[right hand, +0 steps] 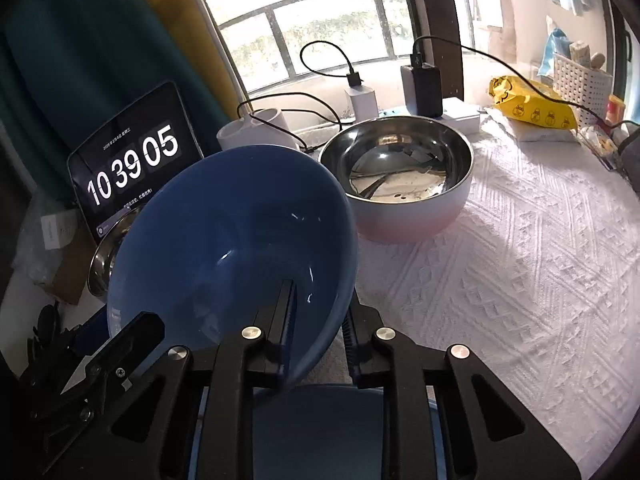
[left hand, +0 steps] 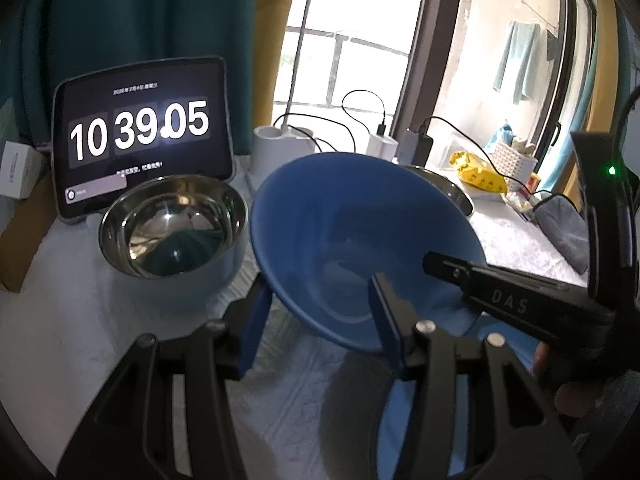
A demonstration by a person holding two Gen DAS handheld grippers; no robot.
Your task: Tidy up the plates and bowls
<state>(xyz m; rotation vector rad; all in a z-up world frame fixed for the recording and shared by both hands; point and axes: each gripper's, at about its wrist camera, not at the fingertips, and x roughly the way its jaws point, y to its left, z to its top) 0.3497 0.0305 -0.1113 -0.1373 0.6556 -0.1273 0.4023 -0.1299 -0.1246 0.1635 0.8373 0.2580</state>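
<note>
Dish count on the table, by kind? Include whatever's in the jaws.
Blue bowl, tilted, off the table in the jaws: 1
Steel-lined bowls: 2, one by the tablet clock, one by the chargers
Blue dish under the grippers, mostly hidden, plate or bowl unclear: 1
Total: 4

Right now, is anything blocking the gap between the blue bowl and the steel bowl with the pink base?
Nothing visible. The blue bowl, tilted and held at its rim by the right gripper, sits beside the pink-based steel bowl, with only white tablecloth around.
</note>
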